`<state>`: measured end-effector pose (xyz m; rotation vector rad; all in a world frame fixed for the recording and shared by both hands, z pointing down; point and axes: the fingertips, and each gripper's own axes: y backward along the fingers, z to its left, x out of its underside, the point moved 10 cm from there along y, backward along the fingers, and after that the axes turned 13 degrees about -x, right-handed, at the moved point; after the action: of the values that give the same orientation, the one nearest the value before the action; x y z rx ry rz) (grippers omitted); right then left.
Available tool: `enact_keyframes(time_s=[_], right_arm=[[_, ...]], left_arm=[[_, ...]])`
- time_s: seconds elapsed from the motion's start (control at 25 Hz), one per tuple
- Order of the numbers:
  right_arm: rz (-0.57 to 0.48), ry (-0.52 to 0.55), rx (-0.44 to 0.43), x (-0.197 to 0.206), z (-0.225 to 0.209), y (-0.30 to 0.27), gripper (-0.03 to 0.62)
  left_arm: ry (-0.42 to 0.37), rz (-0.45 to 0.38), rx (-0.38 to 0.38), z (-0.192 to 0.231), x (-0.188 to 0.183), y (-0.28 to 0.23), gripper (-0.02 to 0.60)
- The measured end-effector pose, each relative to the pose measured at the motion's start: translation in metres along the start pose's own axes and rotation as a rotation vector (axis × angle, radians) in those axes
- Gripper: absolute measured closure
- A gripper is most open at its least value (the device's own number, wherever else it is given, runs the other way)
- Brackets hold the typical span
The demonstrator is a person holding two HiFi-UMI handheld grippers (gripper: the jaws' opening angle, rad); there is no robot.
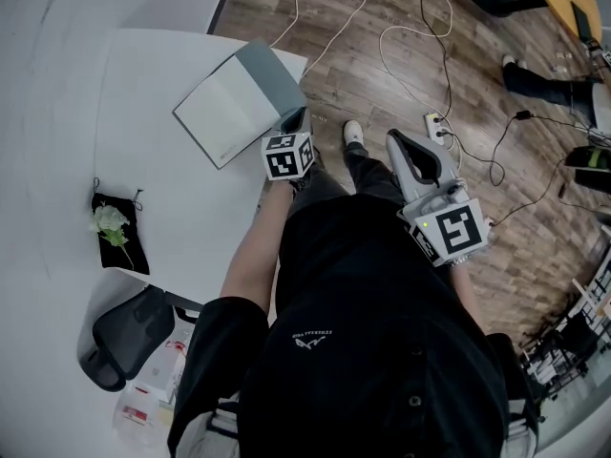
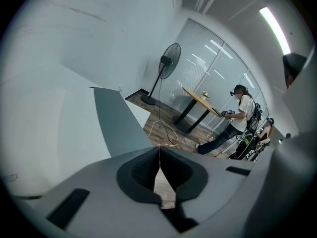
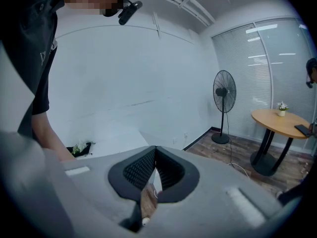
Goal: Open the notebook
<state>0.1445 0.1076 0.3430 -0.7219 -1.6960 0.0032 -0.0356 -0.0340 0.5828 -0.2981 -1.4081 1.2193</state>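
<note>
Head view: the notebook point(image 1: 239, 103) is seen lying open by the right edge of the table point(image 1: 143, 179), near its far corner. It is judged light, with a thin cover that bends, best taken at its free edge.

Left gripper view: the left gripper point(image 2: 159, 152) is pressed together on nothing, with the grey cover just beyond.

Right gripper view: the right gripper point(image 3: 155, 152) is likewise closed and empty, held off the table.

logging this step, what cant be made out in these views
- Print on the white page of the open grey-covered notebook: too small to read in the head view.
- Whether the left gripper touches the grey cover: from above, its tip overlaps the cover's corner, so its height is unclear. The left gripper view shows jaws together, with the cover to their left.
- Pale packets with red print: partly hidden by the person's black sleeve in the head view.
</note>
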Motion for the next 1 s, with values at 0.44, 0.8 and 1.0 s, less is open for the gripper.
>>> enact_keyframes(time_s=[0.44, 0.8, 1.0], right_arm=[[0.019, 0.02, -0.123, 0.007, -0.002, -0.011, 0.588], [0.037, 0.046, -0.254, 0.013, -0.001, -0.025, 0.588], [0.072, 0.05, -0.316, 0.02, -0.005, -0.03, 0.588]], left_arm=[[-0.066, -0.145, 0.013, -0.013, -0.012, 0.051, 0.577], [-0.167, -0.282, -0.032, -0.035, -0.008, 0.115, 0.577], [-0.086, -0.356, -0.074, -0.042, -0.01, 0.148, 0.577]])
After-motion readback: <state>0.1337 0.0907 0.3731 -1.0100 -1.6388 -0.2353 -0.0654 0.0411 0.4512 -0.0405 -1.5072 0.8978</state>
